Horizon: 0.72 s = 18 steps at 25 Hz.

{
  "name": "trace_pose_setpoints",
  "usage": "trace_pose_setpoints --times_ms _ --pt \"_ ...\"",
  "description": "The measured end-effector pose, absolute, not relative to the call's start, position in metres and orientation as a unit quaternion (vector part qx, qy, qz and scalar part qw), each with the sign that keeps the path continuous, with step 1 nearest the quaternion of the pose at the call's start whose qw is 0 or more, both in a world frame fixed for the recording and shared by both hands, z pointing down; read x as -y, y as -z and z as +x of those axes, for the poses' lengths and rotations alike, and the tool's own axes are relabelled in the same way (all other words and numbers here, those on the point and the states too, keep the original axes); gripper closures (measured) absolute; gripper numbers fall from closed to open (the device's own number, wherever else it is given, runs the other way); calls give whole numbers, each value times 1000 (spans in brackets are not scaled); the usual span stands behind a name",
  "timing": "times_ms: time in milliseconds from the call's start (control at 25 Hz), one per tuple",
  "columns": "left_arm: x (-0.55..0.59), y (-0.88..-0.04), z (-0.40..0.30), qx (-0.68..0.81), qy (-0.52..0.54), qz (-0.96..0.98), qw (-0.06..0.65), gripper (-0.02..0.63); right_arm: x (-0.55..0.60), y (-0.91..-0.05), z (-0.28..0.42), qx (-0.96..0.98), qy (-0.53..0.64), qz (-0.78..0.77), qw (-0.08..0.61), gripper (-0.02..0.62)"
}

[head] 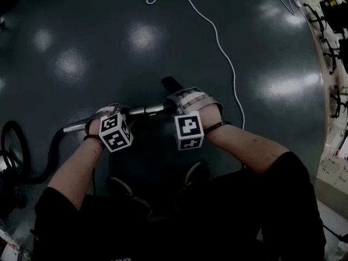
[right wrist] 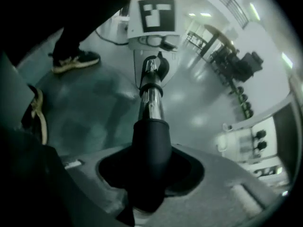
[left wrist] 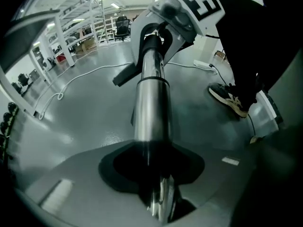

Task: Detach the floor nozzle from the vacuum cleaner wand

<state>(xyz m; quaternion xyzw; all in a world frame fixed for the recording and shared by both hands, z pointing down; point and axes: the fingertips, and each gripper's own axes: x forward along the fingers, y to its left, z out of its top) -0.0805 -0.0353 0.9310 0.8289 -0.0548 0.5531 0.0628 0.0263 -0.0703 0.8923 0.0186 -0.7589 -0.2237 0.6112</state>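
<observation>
In the head view I hold the chrome vacuum wand (head: 147, 110) level above the dark floor, in front of my knees. My left gripper (head: 109, 117) is shut on the wand's chrome tube (left wrist: 151, 108), which runs through its jaws. My right gripper (head: 190, 103) is shut on the black sleeve (right wrist: 151, 145) at the wand's nozzle end. The black floor nozzle (head: 172, 84) sticks out just beyond the right gripper; it also shows as a dark flap (left wrist: 124, 74) in the left gripper view. A black hose (head: 51, 151) curves away from the wand's left end.
A white cable (head: 217, 42) snakes across the floor ahead. My shoes (head: 122, 188) (head: 194, 173) stand below the wand. Part of the vacuum body (head: 8, 162) sits at the left edge. Racks and equipment (head: 334, 15) line the right side.
</observation>
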Motion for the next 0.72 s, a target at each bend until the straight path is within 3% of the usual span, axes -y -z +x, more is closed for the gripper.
trace_pose_setpoints --times_ms 80,160,600,720 --pt "33 -931 -79 52 -549 831 76 463 79 -882 22 744 308 59 590 466" --pt "31 -930 -75 54 -541 835 89 463 79 -886 24 748 311 48 584 466" --pt "39 -926 -55 80 -534 842 4 469 29 -882 52 775 -236 -144 568 476" --pt "37 -927 -52 71 -533 843 9 468 25 -880 53 769 -267 -148 561 476"
